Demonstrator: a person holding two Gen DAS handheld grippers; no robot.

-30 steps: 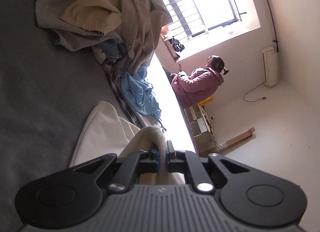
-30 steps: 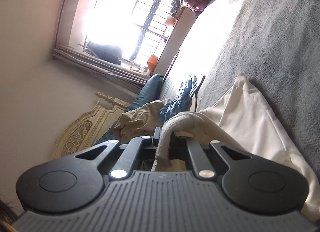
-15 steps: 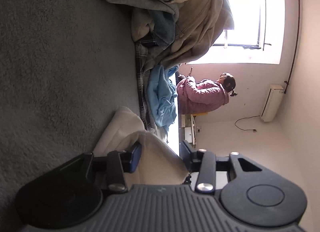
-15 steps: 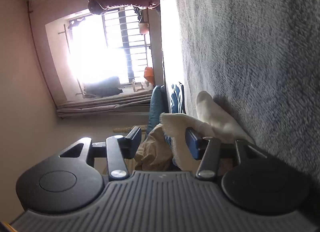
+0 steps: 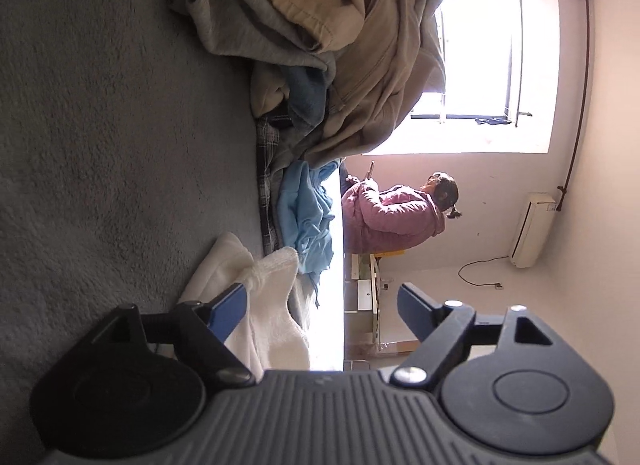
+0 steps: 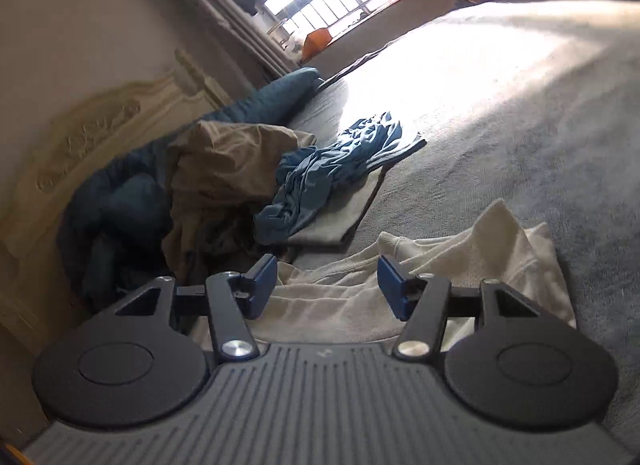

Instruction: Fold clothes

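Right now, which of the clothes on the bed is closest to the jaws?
The cream-white garment, lying flat right under the open jaws. The blue shirt and tan pile lie farther back.

Grey bed (image 6: 520, 145), fuzzy cover. A cream garment (image 6: 460, 261) lies rumpled on it up close. Beyond, a blue shirt (image 6: 332, 169) sprawls over a flat grey cloth (image 6: 340, 221), beside a tan heap (image 6: 216, 169) by dark blue pillows (image 6: 132, 205).

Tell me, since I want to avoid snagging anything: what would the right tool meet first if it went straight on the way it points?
Most likely the cream garment lying on the grey bed cover: it fills the gap between the open right tool fingers. Depth is unclear; the blue garment lies further on.
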